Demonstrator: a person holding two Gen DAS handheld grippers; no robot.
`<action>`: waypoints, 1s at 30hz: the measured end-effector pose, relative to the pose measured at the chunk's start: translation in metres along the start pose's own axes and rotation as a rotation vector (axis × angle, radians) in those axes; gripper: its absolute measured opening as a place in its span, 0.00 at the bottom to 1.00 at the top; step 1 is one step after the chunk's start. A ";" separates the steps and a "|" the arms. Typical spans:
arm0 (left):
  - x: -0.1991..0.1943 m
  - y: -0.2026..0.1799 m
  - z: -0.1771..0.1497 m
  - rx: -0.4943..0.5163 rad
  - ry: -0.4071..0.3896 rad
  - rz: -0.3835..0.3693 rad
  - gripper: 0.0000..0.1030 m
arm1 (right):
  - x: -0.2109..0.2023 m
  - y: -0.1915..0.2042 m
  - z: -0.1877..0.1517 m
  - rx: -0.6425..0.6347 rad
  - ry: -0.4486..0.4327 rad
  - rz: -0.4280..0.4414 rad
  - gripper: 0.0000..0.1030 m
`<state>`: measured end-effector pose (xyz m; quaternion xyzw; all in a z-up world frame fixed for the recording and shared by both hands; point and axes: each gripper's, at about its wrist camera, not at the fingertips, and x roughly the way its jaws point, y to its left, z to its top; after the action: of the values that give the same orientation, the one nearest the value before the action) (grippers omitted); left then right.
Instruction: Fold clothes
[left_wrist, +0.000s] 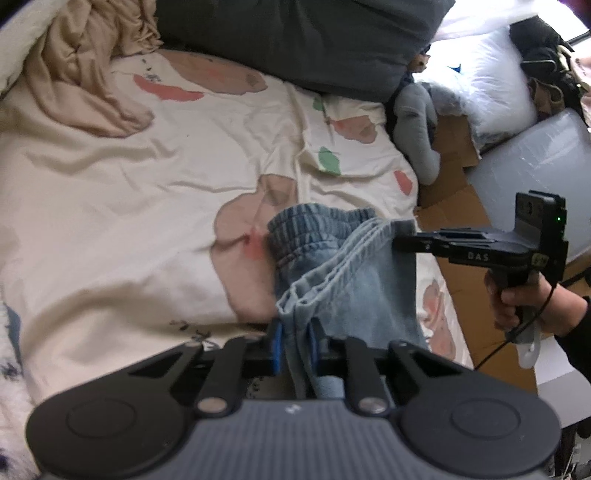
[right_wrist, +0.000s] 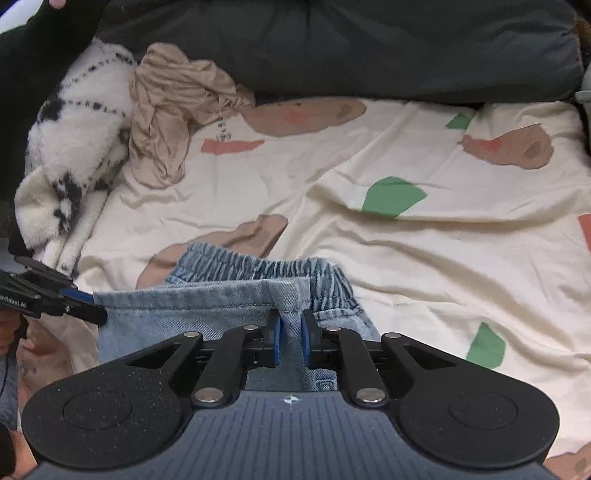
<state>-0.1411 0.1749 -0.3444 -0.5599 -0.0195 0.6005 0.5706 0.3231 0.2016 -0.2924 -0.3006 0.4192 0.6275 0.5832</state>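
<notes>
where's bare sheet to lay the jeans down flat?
Free: the open patterned sheet beyond the jeans, between the beige garment, the dark pillow and the bed's right edge. Crowded: far left corner, where the beige garment and fuzzy white blanket pile up. Both grippers, left and right, grip denim.

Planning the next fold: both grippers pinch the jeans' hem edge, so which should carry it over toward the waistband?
Probably both together. The left gripper and right gripper each clamp one end of the jeans hem, level. If only one leads, right: the elastic waistband lies straight ahead of it.
</notes>
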 end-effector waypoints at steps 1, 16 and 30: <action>0.001 0.002 0.000 -0.005 0.001 -0.004 0.15 | 0.004 0.000 0.000 -0.005 0.009 0.000 0.20; 0.038 0.023 -0.004 -0.047 0.027 -0.085 0.61 | 0.039 -0.022 0.003 0.023 0.102 0.152 0.43; 0.023 0.022 -0.001 -0.097 0.009 -0.133 0.29 | 0.029 -0.024 0.004 0.045 0.080 0.209 0.04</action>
<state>-0.1485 0.1830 -0.3739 -0.5869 -0.0829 0.5572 0.5815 0.3435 0.2181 -0.3206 -0.2671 0.4851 0.6628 0.5040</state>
